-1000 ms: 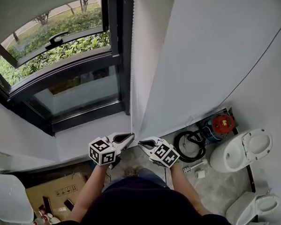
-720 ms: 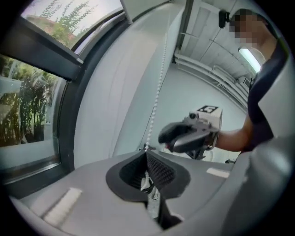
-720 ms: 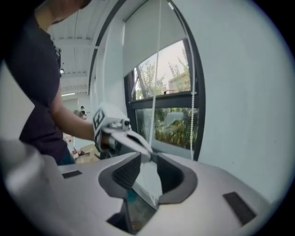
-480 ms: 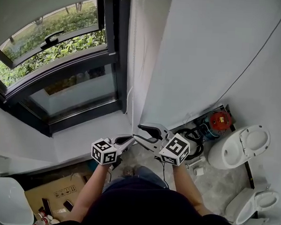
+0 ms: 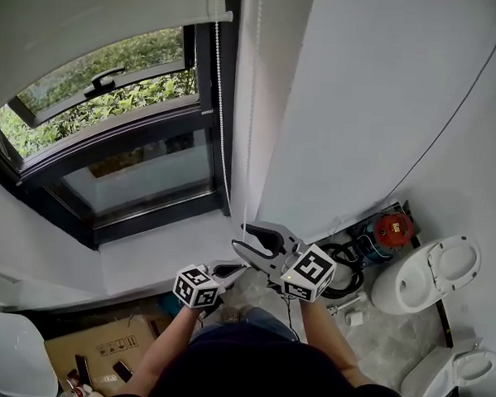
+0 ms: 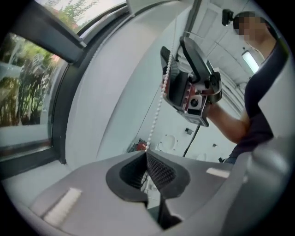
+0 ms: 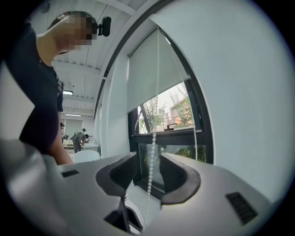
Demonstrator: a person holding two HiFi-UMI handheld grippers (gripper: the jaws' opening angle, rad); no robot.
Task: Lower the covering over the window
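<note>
White, smooth walls point(image 5: 386, 93) close in a narrow corner beside a dark-framed window point(image 5: 133, 167), with green shrubs beyond the glass. Its pale matte blind point(image 5: 91, 28) hangs as a flat sheet over the upper part only. The blind's straight bottom rail sits well above the white sill point(image 5: 162, 251), so most of the glass is bare. A bead chain point(image 5: 221, 126) of small round white balls drops in 2 thin strands along the right edge of the frame, close to the wall corner.

Low down near the sill, the left tongs point(image 5: 238, 268) are pressed together on 1 strand, the beads caught between black ribbed pads point(image 6: 160, 170). The right tongs point(image 5: 250, 239), just above and beside them, have just been opening. Their curved grey arms stand spread, and a strand runs through the gap touching neither side.

On the mottled floor below are 2 glossy white toilets point(image 5: 409, 281) and a coiled black hose point(image 5: 348, 265), with a round red object point(image 5: 393, 228) against the wall. A brown cardboard box point(image 5: 99, 343) lies under the sill. The chain has the wall close on its right and the window frame close on its left. Above the right tongs the strands hang free up to the blind.
</note>
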